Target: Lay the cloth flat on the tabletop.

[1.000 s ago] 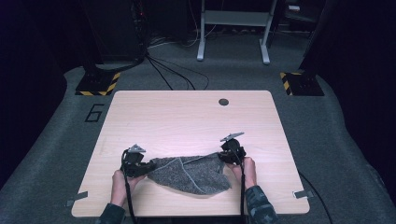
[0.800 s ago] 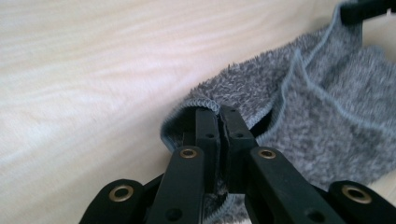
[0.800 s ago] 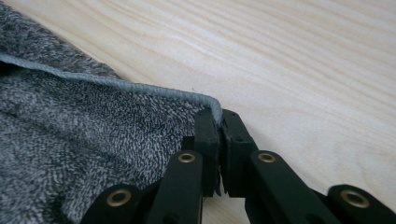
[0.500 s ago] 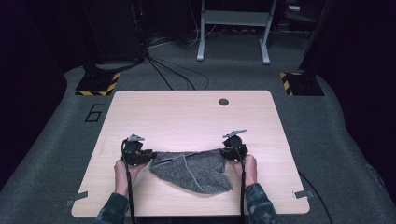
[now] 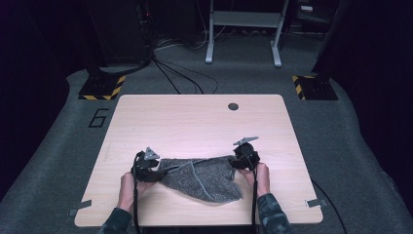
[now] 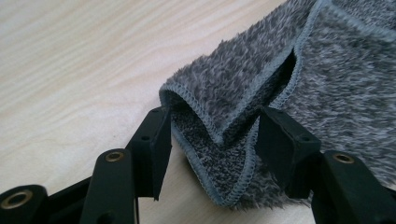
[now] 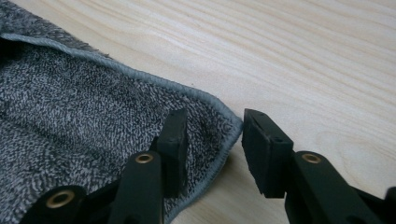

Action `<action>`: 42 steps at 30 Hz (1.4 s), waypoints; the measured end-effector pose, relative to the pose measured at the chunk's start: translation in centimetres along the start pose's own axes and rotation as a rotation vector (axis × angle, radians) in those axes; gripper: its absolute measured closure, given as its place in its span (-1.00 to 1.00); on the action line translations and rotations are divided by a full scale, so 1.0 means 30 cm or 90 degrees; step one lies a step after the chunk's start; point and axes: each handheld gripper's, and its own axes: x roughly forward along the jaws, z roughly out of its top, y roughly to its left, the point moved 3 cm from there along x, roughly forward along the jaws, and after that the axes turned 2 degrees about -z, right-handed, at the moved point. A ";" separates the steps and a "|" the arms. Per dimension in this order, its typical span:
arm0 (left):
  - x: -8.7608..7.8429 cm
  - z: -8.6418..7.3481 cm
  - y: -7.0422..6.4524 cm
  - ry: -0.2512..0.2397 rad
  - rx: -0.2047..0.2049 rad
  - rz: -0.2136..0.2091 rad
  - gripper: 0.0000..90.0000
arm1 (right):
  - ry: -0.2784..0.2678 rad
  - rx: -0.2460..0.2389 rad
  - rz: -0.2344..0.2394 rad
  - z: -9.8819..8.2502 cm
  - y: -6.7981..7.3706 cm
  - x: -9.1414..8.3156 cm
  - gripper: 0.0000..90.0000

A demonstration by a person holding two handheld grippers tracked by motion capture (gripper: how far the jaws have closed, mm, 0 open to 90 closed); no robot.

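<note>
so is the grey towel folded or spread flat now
Folded. The grey towel lies doubled on the table; in the left gripper view two hemmed layers overlap at its corner.

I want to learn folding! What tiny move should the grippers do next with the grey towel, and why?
Probably draw both back off the towel. The left hand-held gripper and right hand-held gripper have just been opening; the corners lie loosely between their jaws, and the towel rests folded on the table.

towel (image 5: pixel 204 178): grey terry cloth, fuzzy mottled pile, stitched smooth hem in lighter grey. table (image 5: pixel 195 122): pale wood-grain top, smooth, matt with slight sheen. left gripper (image 6: pixel 210 140) and right gripper (image 7: pixel 212 135): matt black plastic, brass-coloured metal rivets. floor (image 5: pixel 58 161): grey carpet, rough
</note>
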 end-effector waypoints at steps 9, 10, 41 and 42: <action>0.039 0.011 -0.002 0.014 0.013 -0.008 0.45 | 0.015 0.008 -0.004 0.004 -0.001 0.030 0.29; 0.038 0.013 -0.002 0.012 0.011 -0.009 0.51 | 0.012 0.008 -0.006 0.004 -0.002 0.031 0.34; 0.040 0.101 0.076 -0.008 -0.079 -0.061 0.96 | 0.004 0.022 0.029 0.004 -0.018 0.031 0.94; 0.032 0.107 0.074 -0.011 -0.079 -0.059 0.96 | -0.004 0.025 0.027 0.008 -0.018 0.022 0.94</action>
